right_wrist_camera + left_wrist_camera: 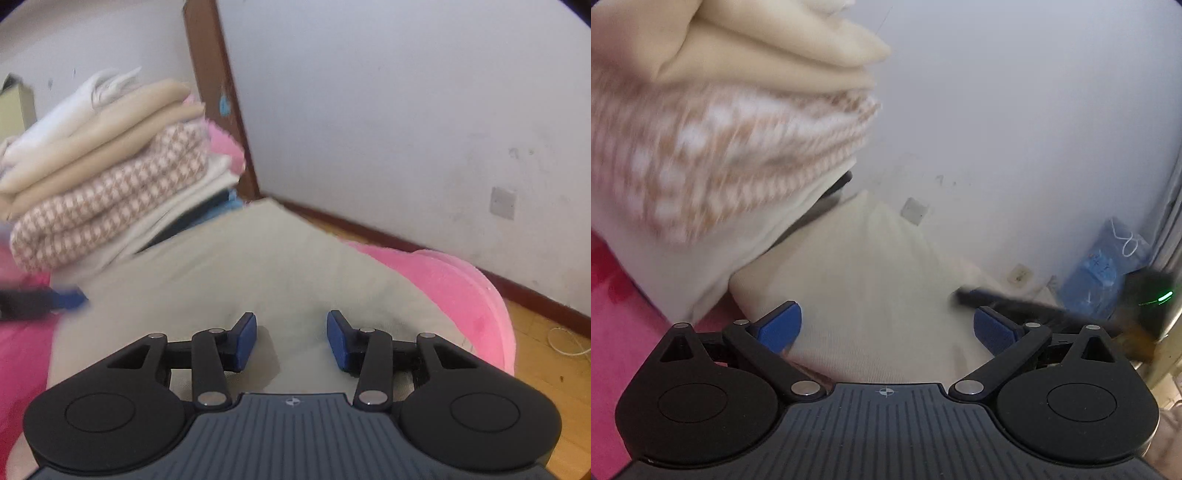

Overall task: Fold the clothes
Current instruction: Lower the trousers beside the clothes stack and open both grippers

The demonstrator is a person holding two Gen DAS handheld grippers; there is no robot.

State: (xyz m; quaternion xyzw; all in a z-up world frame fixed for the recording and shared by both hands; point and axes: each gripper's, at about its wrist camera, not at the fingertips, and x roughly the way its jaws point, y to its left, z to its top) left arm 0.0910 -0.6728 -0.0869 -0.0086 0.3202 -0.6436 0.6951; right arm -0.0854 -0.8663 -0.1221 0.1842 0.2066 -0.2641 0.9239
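Right wrist view: the right gripper (291, 338) has its jaws apart and empty, hovering over a cream garment (240, 258) spread on the pink bed cover (461, 284). At ten o'clock sits a stack of folded clothes (107, 166); the left gripper (44, 301) blurs in at nine o'clock. Left wrist view: its jaws are spread wide, grasping nothing, above the same garment, the stack at eleven o'clock.
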